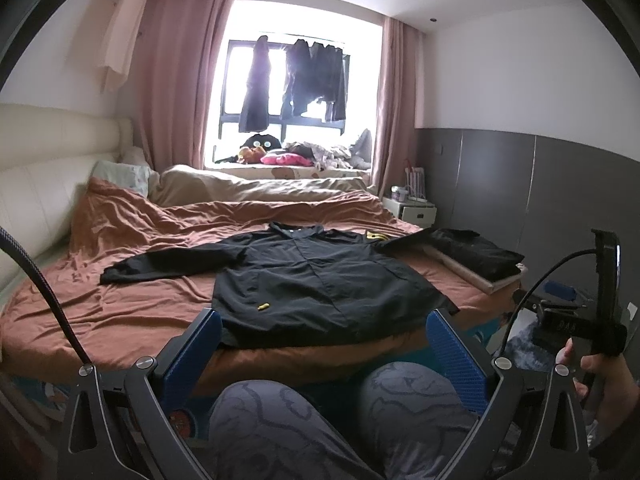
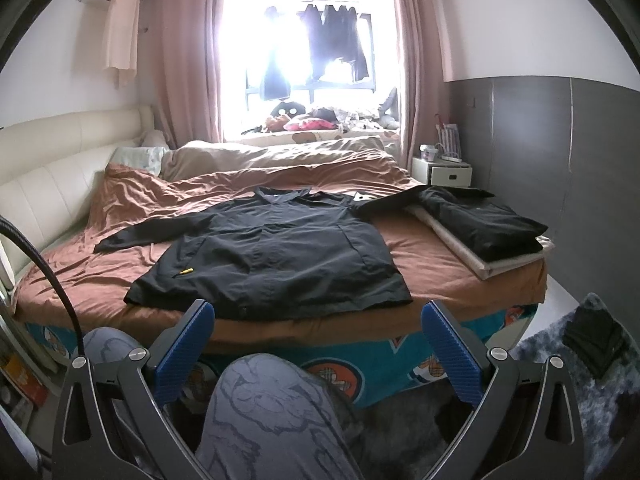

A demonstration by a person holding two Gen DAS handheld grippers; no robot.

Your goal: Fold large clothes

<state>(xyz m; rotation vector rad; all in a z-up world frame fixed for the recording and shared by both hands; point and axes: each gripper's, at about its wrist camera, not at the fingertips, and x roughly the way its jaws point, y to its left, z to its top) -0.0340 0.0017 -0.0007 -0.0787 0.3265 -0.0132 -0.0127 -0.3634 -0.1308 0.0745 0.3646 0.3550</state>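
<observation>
the black jacket [image 2: 276,256] lies flat on the bed [image 2: 432,256], just ahead of both our jaws. the risk: one jaw could pinch the brown sheet along with the hem, or the thin fabric could slide and bunch. our left gripper [image 1: 324,354] and right gripper [image 2: 318,344] hang low over the knees [image 2: 272,408], level, jaws spread wide, holding nothing.

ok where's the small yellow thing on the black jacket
In both wrist views, the small yellow piece lies on the black jacket, lower left, near the hem.
</observation>
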